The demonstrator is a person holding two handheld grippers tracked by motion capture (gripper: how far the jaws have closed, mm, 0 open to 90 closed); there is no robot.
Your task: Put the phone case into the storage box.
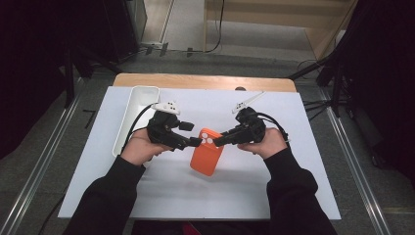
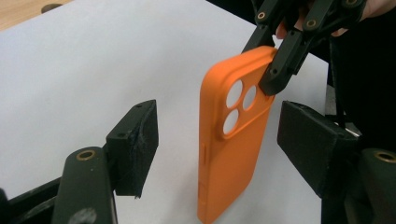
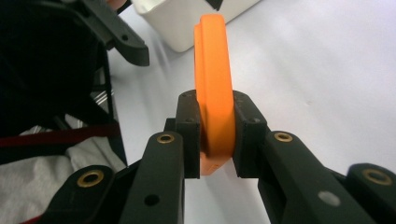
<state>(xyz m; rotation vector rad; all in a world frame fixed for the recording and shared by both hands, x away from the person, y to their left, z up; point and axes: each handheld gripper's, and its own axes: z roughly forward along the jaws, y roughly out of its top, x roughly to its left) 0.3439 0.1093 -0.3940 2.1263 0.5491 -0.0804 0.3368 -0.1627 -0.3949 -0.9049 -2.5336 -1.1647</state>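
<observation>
At the frame's center the right gripper (image 1: 216,142) pinched the orange phone case (image 1: 206,155) at its camera corner, seemingly steadying it so the left gripper (image 1: 194,142), jaws wide, could close around it.

On the table (image 1: 293,196) the case (image 1: 205,155) stands at the middle between the left gripper (image 1: 195,142) and right gripper (image 1: 217,142), with the bin (image 1: 128,117) left of them.
</observation>
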